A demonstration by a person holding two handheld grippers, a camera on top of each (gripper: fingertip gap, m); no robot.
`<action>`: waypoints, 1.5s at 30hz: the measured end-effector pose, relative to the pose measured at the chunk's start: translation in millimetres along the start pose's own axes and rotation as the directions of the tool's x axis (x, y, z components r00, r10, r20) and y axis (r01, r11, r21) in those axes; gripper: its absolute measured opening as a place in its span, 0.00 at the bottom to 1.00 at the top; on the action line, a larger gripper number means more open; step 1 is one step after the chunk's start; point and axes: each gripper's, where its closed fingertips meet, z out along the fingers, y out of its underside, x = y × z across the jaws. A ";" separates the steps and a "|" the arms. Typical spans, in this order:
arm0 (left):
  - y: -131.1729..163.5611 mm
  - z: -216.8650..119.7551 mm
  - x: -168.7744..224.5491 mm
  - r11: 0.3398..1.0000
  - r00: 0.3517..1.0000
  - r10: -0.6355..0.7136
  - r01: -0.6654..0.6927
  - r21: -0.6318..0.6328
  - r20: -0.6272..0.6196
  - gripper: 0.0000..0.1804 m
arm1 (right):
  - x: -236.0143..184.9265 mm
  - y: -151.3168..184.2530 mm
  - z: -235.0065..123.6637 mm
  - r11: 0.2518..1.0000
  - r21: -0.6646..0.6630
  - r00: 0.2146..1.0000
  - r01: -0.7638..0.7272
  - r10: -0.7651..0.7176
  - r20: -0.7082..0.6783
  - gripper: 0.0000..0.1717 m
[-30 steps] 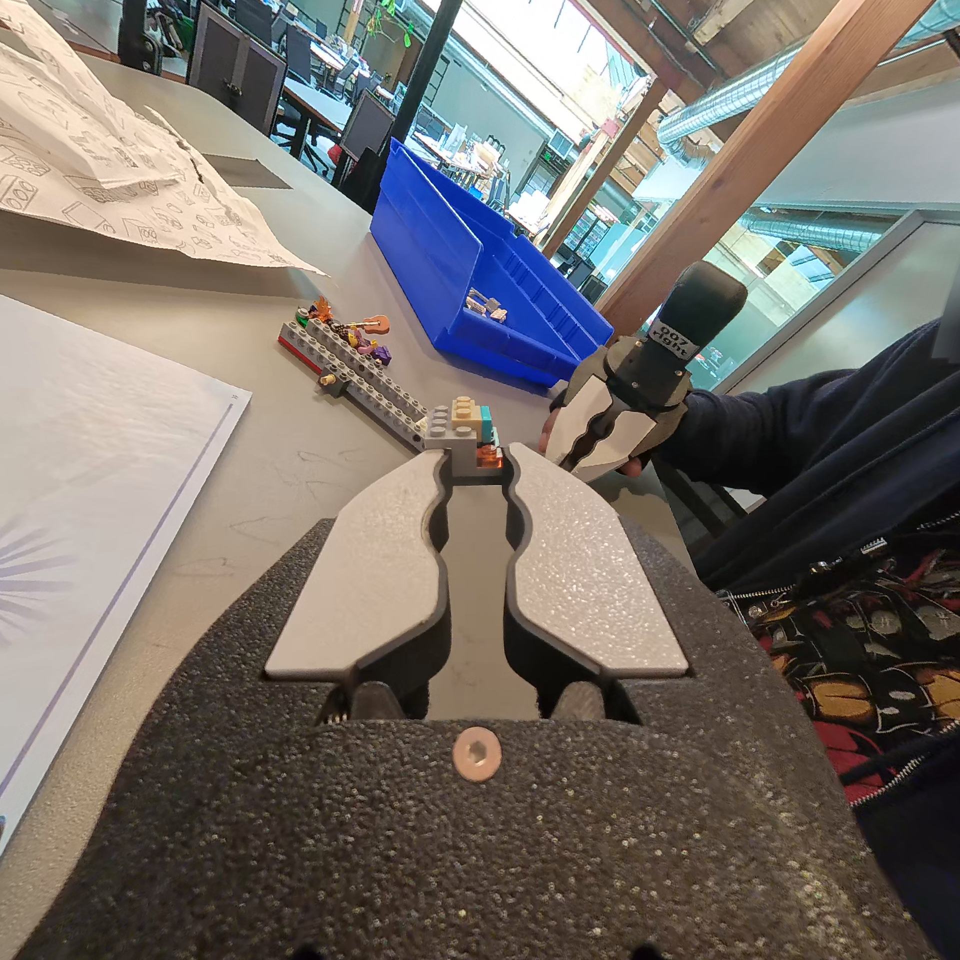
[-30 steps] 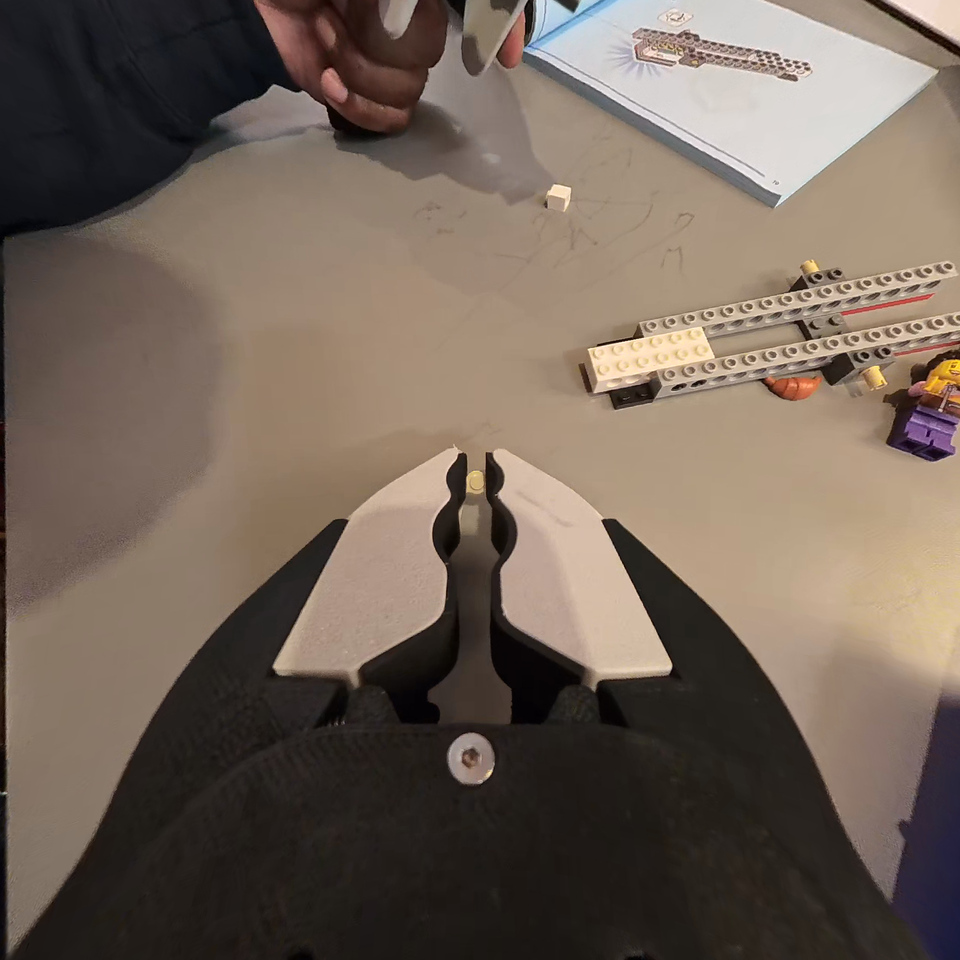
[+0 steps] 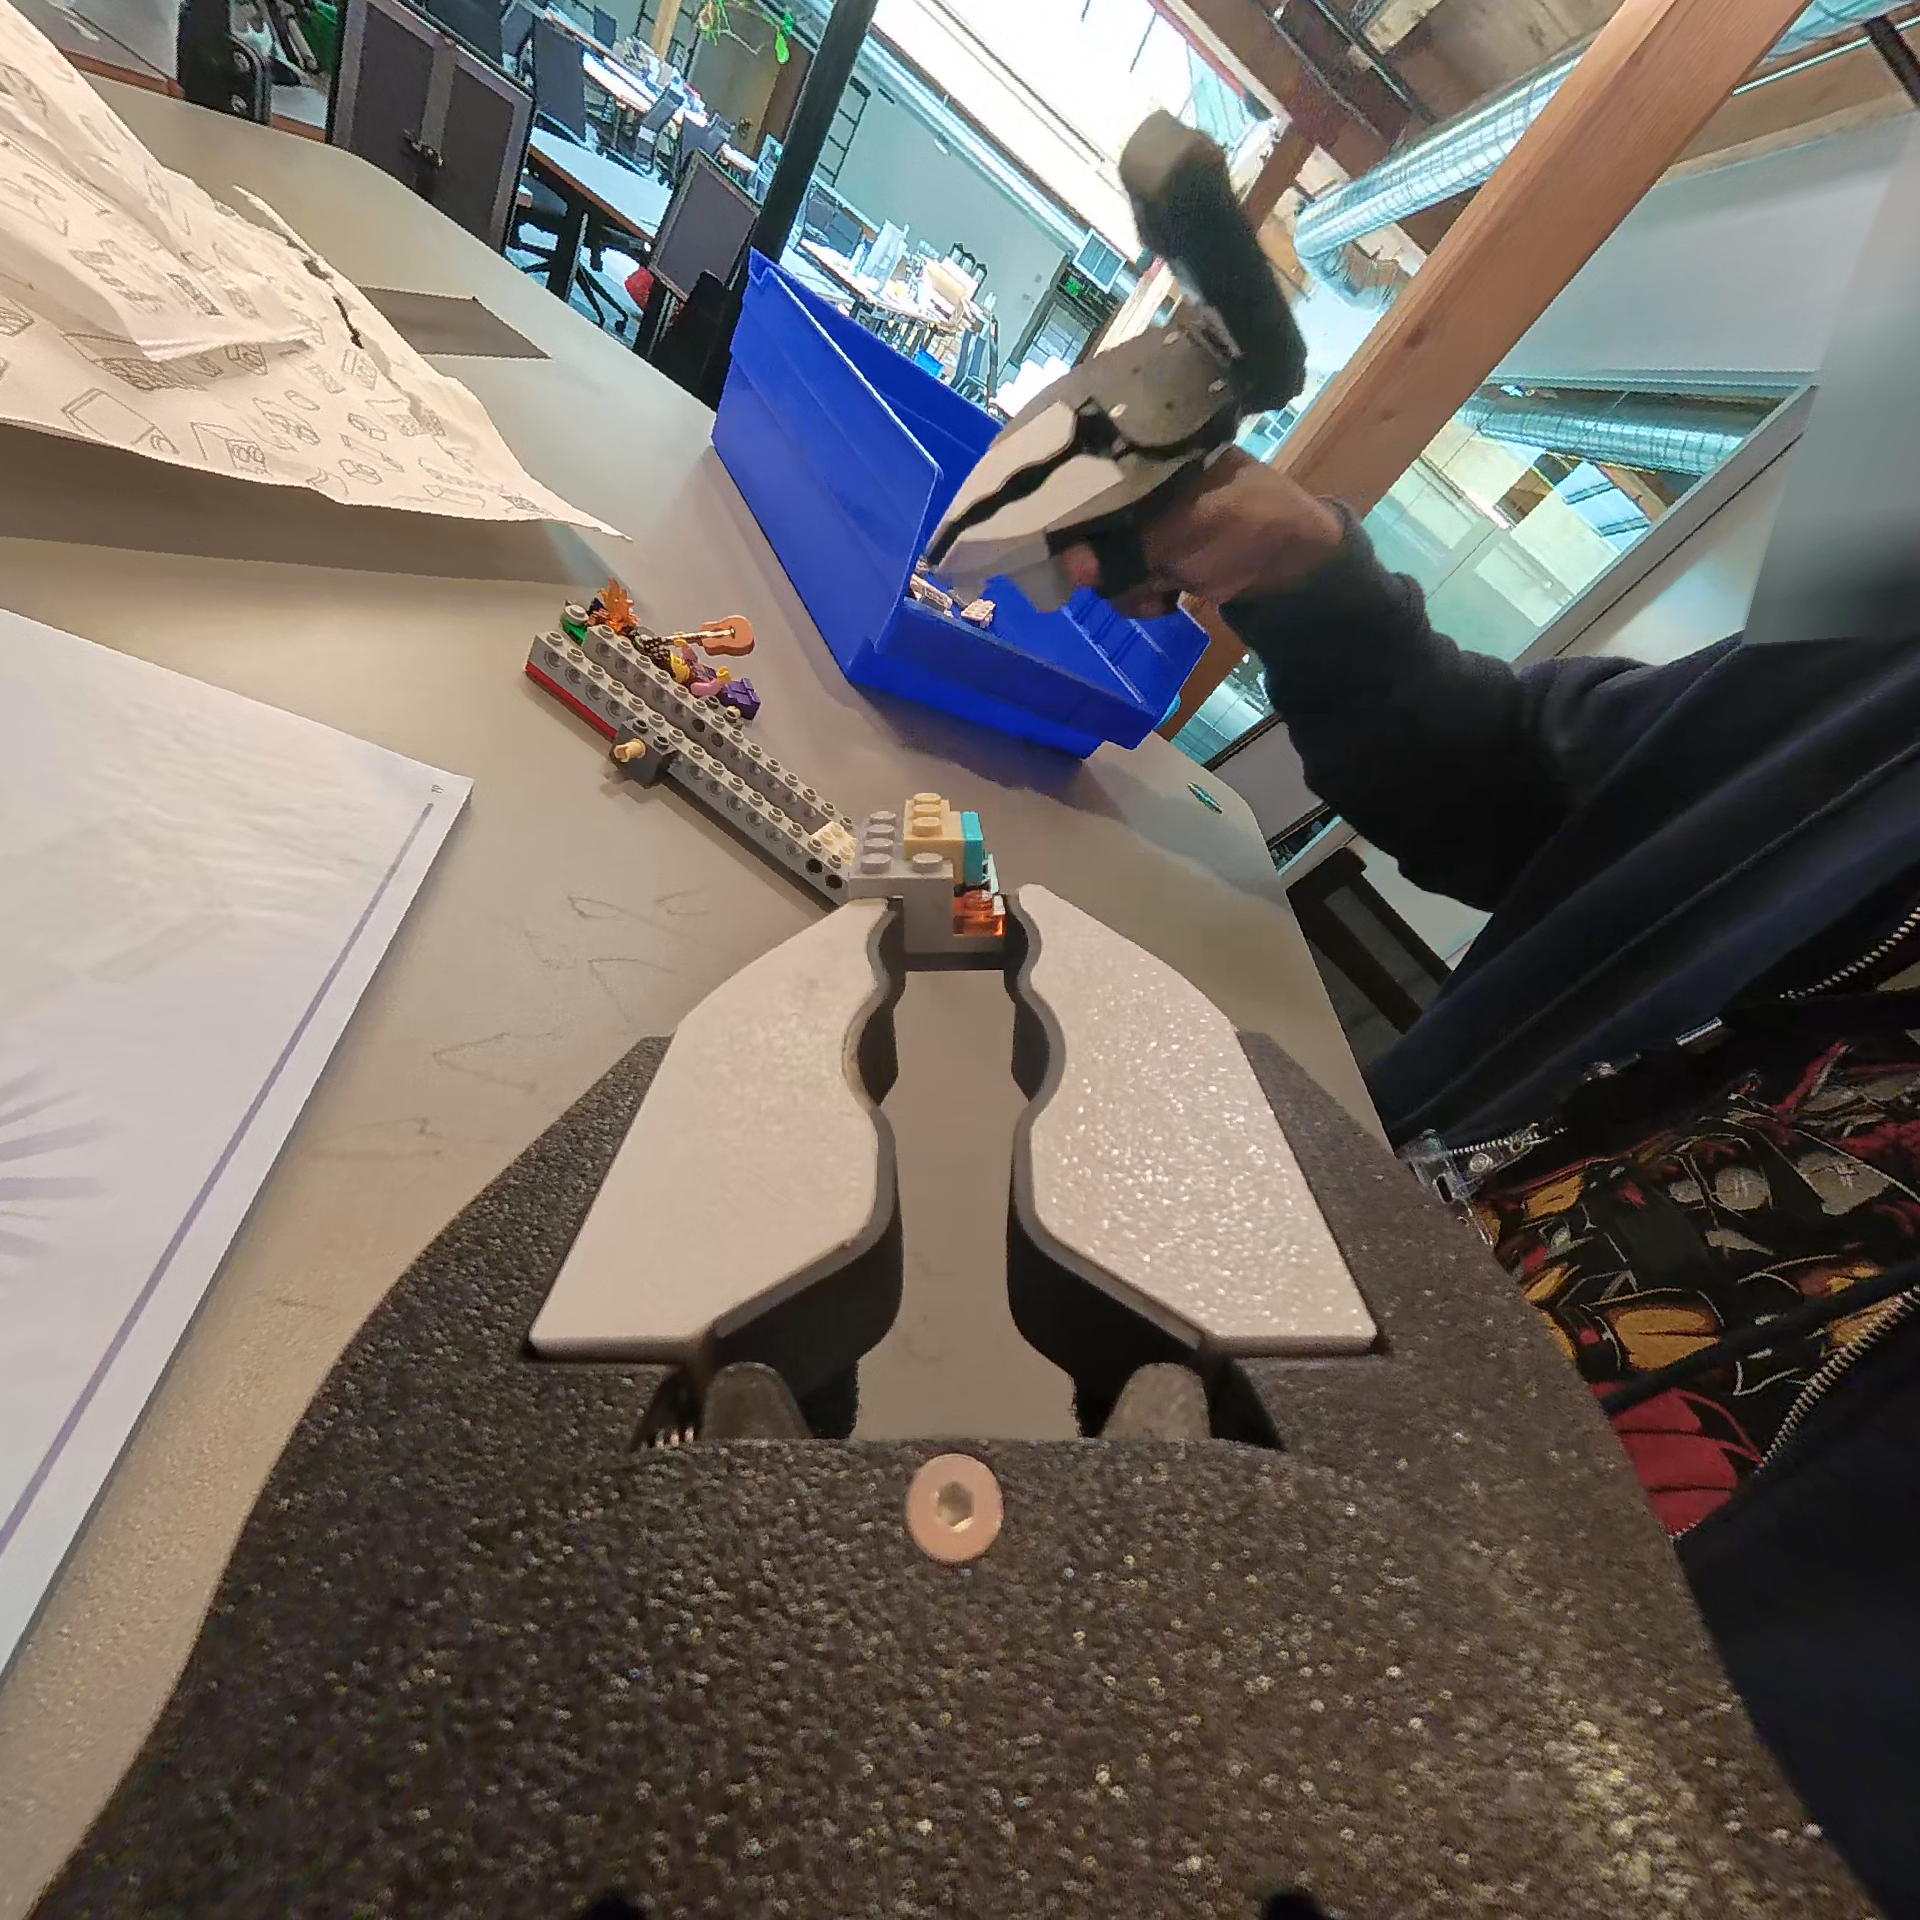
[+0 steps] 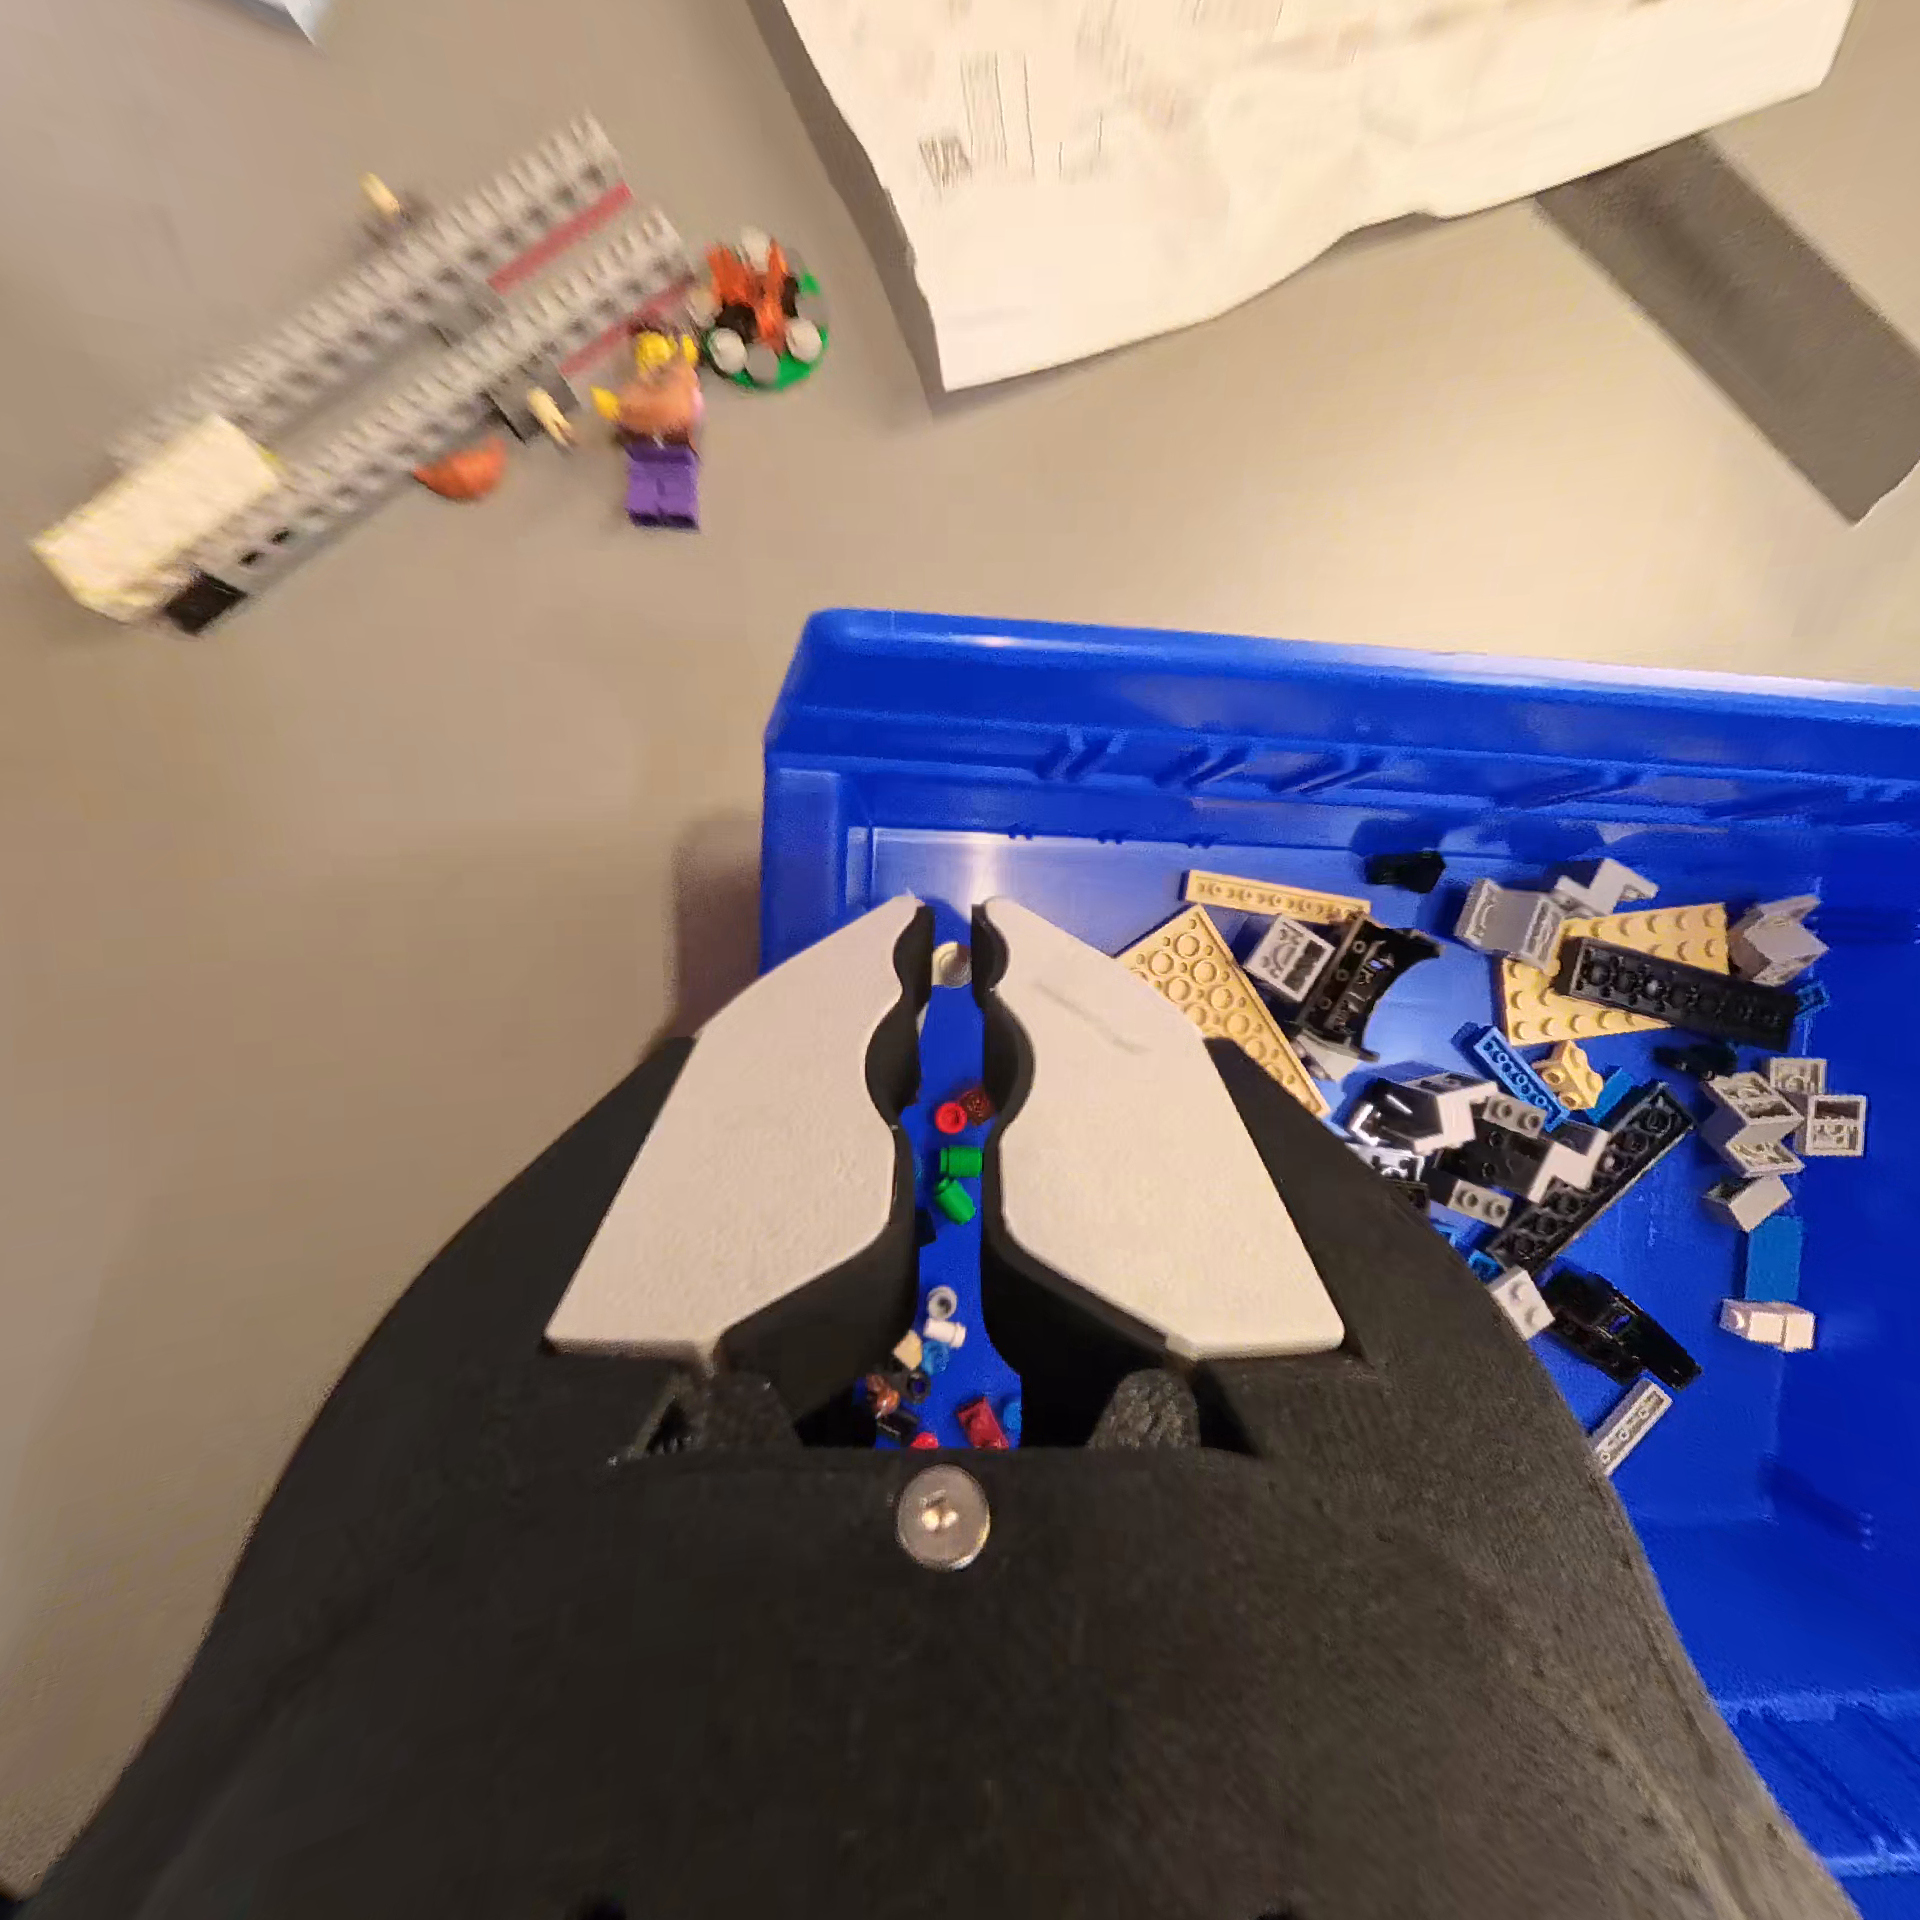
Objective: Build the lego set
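Left wrist view: left gripper clamps a small brick assembly, grey, tan, teal, orange, above the table. Right gripper pinches a tiny pale round stud over the blue bin of loose bricks.

Left gripper low, level, pads clamped on small brick stack. Right gripper raised, angled downward, pinching small pale round stud.

Bricks in bin, beam assembly beside it
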 end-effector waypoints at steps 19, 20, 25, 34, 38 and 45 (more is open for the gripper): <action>-3.8 -2.9 -0.7 1.000 1.000 -0.012 0.012 0.028 -0.008 0.10 | 148.1 79.4 -107.2 0.992 -0.094 0.986 -0.081 0.066 -0.153 0.07; -3.9 -3.1 -0.8 0.999 1.000 -0.014 0.014 0.030 -0.009 0.10 | 147.3 82.8 -107.0 0.991 -0.117 0.989 -0.061 0.044 -0.139 0.07; -5.1 -3.9 -0.9 0.999 1.000 -0.020 0.021 0.038 -0.015 0.10 | 141.1 80.1 -96.3 0.987 -0.158 0.997 -0.017 0.004 -0.082 0.07; -5.2 -4.0 -1.2 0.999 1.000 -0.021 0.021 0.039 -0.013 0.10 | 146.7 72.4 -83.5 0.984 -0.175 0.998 -0.015 0.003 -0.065 0.05; -4.4 -3.2 -1.4 0.999 1.000 -0.021 0.022 0.032 -0.012 0.10 | 149.4 74.1 -81.6 0.980 -0.197 0.998 -0.012 -0.001 -0.067 0.05; -4.4 -3.2 -1.5 0.999 1.000 -0.023 0.023 0.032 -0.013 0.10 | 140.4 78.9 -76.4 0.974 -0.227 1.000 0.010 -0.016 -0.026 0.05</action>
